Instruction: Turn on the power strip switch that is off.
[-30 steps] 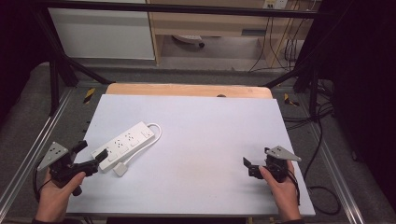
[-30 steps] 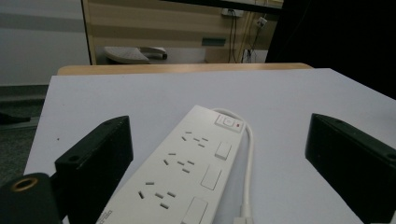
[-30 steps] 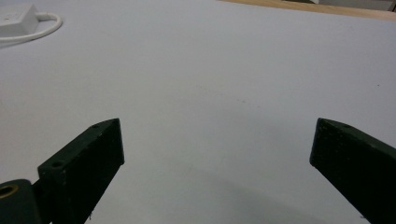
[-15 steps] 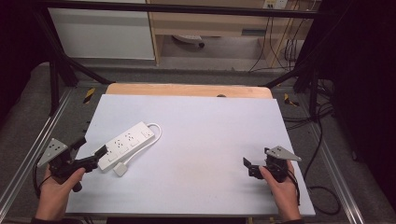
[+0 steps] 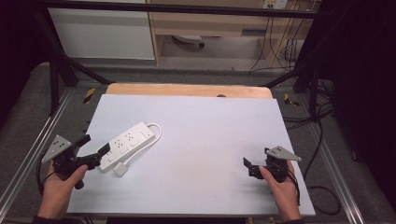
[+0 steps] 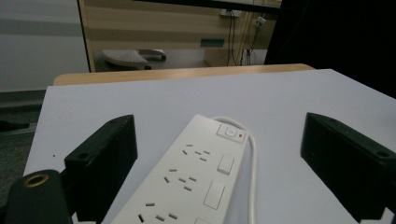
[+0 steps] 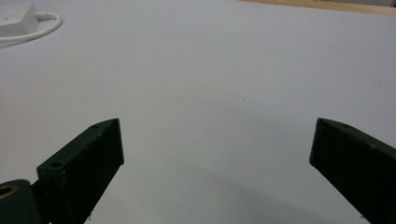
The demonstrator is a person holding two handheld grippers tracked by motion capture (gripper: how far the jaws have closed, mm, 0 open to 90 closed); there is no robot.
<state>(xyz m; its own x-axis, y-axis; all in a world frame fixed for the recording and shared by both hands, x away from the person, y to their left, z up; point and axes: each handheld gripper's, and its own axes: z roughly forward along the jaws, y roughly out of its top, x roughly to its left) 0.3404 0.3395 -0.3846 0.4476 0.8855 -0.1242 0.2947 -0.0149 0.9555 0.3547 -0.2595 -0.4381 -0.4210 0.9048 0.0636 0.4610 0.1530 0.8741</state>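
White plastic power strip (image 5: 127, 142) was the thing in play, lying flat on the pale grey table top (image 5: 210, 135), left of centre, its long body running diagonally away from the person. Nearest the camera, the left gripper (image 5: 93, 150) had pulled back a touch toward the table's near-left edge compared with a second ago, when its jaws sat closer around the strip's near end. Now the jaws stood wide apart, nothing between the pads, with one black tip just beside the strip's end. From the left gripper view the strip (image 6: 191, 179) ran straight up the middle between the two spread jaws, so I'd judge the hand was lining up for a fresh approach rather than giving up on it. The strip itself had not moved.

Over on the near right, the right gripper (image 5: 250, 166) had stayed put, jaws also wide and empty, well apart from the strip, resting low over bare table.

Further out, the strip showed rows of socket holes, rectangular switches and a square button with a small red dot at its far end. Its white cord (image 5: 156, 135) looped round that far end and came back along the side to a white plug (image 5: 120, 169) lying near the strip's near end.
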